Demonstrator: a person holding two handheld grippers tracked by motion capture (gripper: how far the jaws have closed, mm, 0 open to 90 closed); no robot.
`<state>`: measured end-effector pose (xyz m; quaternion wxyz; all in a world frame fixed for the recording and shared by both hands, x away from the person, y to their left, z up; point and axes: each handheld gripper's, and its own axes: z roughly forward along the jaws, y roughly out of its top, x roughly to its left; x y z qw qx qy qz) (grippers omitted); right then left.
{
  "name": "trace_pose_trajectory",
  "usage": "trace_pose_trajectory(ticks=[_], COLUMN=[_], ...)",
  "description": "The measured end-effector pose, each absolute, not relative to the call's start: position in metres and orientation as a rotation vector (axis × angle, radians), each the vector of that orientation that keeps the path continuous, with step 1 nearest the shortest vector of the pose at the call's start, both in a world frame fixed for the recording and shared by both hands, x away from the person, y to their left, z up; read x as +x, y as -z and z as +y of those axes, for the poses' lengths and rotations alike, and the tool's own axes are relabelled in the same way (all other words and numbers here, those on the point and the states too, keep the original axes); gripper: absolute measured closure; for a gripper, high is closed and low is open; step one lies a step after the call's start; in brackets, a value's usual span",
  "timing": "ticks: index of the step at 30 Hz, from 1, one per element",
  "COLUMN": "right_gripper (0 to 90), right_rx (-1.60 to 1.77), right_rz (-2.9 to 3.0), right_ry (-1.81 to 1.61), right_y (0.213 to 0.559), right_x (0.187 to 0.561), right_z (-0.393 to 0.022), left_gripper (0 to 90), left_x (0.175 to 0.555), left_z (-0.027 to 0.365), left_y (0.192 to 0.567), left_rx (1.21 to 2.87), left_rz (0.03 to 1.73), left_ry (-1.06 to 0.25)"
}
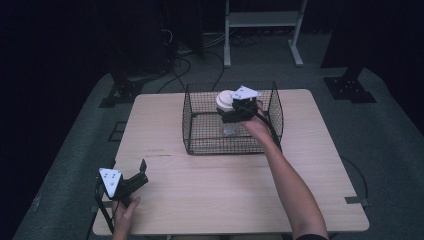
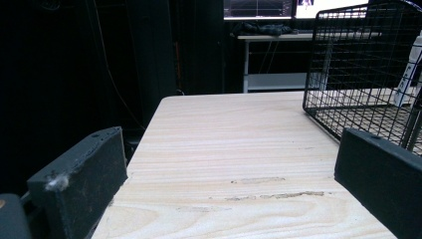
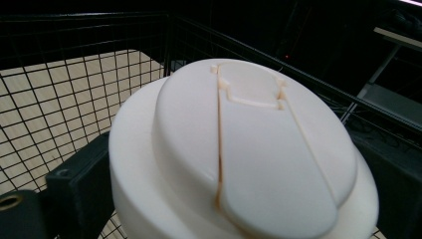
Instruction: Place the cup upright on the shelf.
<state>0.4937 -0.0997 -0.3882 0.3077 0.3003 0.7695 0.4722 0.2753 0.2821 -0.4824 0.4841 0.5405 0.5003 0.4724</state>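
**Holding a capped container inside a wire basket**

Resting near the table's front left corner, the left gripper has its two black, block-shaped jaws spread wide with nothing between them; the left gripper view looks between them over bare board. The table is pale, straight-grained wood with a few scuffs. Farther back, on the table, stands the wire basket, a rectangular, open-topped cage of thin black mesh. Within it, the right gripper clamps a container just below its lid, one jaw on each side. The lid is smooth, cream-white plastic, round and domed, with a moulded flip tab across the top. The container's body below the jaws appears clear and stays inside the basket walls; whether it touches the basket floor cannot be told.
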Motion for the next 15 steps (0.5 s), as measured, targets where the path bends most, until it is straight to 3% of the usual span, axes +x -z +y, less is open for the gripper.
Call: trace_pose_trajectory(ticks=[15], right_gripper=[2.6], right_rx=[0.796], right_rz=[2.012], right_ry=[-1.257], right_y=[0.3834], right_x=[0.4912], right_z=[-0.0995], left_gripper=[0.0], left_x=[0.2753], left_z=[0.282], left_y=[0.4824], left_rx=[1.316], left_rz=[1.219], left_ry=[-1.152])
